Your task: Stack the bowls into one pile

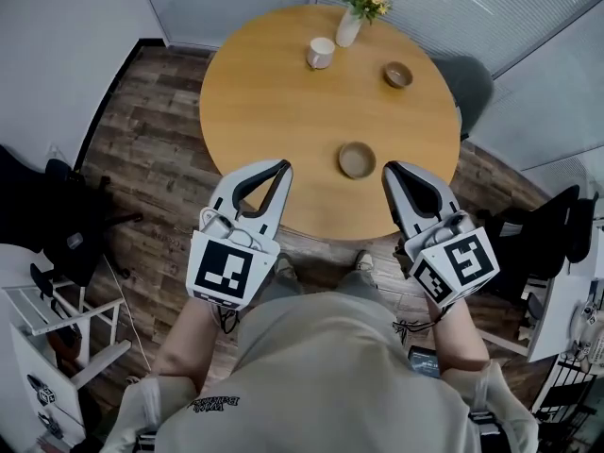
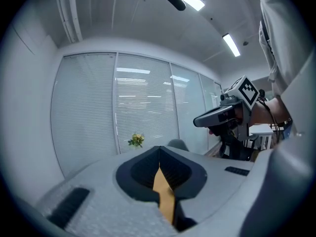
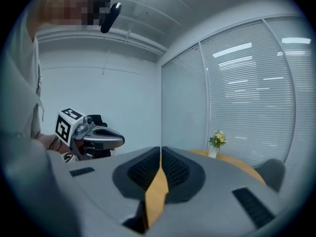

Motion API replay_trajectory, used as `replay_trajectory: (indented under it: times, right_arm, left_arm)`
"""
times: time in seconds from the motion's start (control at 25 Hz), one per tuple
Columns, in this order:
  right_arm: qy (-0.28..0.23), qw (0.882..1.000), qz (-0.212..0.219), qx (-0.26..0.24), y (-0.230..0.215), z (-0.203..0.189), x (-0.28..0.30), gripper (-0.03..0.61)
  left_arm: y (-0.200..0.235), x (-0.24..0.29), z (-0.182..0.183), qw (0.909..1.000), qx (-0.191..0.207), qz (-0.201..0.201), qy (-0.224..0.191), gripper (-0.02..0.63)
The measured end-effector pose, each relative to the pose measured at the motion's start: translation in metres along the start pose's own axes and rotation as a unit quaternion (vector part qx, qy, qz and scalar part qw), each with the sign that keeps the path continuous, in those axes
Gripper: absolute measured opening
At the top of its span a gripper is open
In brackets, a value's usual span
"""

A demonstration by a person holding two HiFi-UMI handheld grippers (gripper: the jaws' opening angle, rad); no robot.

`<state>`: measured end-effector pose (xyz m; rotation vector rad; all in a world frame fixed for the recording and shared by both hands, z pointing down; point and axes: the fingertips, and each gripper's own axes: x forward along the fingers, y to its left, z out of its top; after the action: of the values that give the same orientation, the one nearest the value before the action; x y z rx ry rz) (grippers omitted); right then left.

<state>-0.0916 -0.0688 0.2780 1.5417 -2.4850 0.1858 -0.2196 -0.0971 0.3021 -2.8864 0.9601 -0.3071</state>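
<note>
Here, floor: dark wood planks all around the surface.
Surface: round, light-brown wooden table top, bare across its middle and left half.
Chair: grey padded chair tucked against the surface's far right edge.
Left hand-held gripper: grey-and-white left hand-held gripper with a square-marker cube, held over the surface's near edge, left of centre; its jaws are brought together at the tips with nothing between them, only the surface's colour showing through the slit below.
Right hand-held gripper: matching right hand-held gripper, over the surface's near edge, right of centre; jaws pressed closed and empty.
Vase: slim white vase of yellow flowers, upright at the surface's far edge.
Near bowl: tan round ceramic bowl, upright on the surface close to its near edge, between the two sets of fingertips and touching neither.
Mug: white mug, on the surface's far side just beside the vase.
Far bowl: smaller brown round bowl, upright on the surface's far right part, well apart from the near bowl; the two are not stacked.
</note>
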Motion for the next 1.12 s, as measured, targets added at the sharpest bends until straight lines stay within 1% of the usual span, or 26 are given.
replay_trajectory:
  times: [0.2, 0.36, 0.56, 0.64, 0.76, 0.84, 0.96, 1.12]
  right_arm:
    - [0.002, 1.0, 0.007, -0.01, -0.02, 0.0, -0.003, 0.032]
    - [-0.001, 0.999, 0.008, -0.051, -0.038, -0.002, -0.009, 0.032]
    - [-0.003, 0.997, 0.039, -0.064, -0.068, -0.011, -0.013, 0.032]
    - [-0.001, 0.996, 0.057, -0.076, -0.085, -0.016, -0.014, 0.032]
    - [0.0, 0.993, 0.082, -0.083, -0.119, -0.024, -0.022, 0.032]
    - [-0.003, 0.992, 0.09, -0.086, -0.148, -0.027, -0.029, 0.031]
    - [-0.011, 0.992, 0.096, -0.087, -0.195, -0.034, -0.046, 0.032]
    - [-0.026, 0.993, 0.092, -0.073, -0.257, -0.045, -0.067, 0.032]
  left_arm:
    - [-0.004, 0.012, 0.003, 0.9999, 0.0, 0.012, 0.0, 0.018]
    - [-0.01, 0.026, -0.001, 0.9996, -0.001, 0.027, 0.011, 0.018]
    - [-0.021, 0.049, 0.0, 0.9983, -0.002, 0.056, 0.02, 0.018]
    - [-0.024, 0.062, -0.002, 0.9967, -0.009, 0.076, 0.027, 0.018]
    - [-0.034, 0.085, -0.005, 0.9928, -0.036, 0.109, 0.033, 0.018]
    - [-0.047, 0.105, -0.003, 0.9905, -0.044, 0.125, 0.035, 0.018]
    - [-0.072, 0.14, 0.004, 0.9889, -0.039, 0.138, 0.04, 0.018]
    - [-0.102, 0.182, 0.015, 0.987, -0.03, 0.151, 0.048, 0.018]
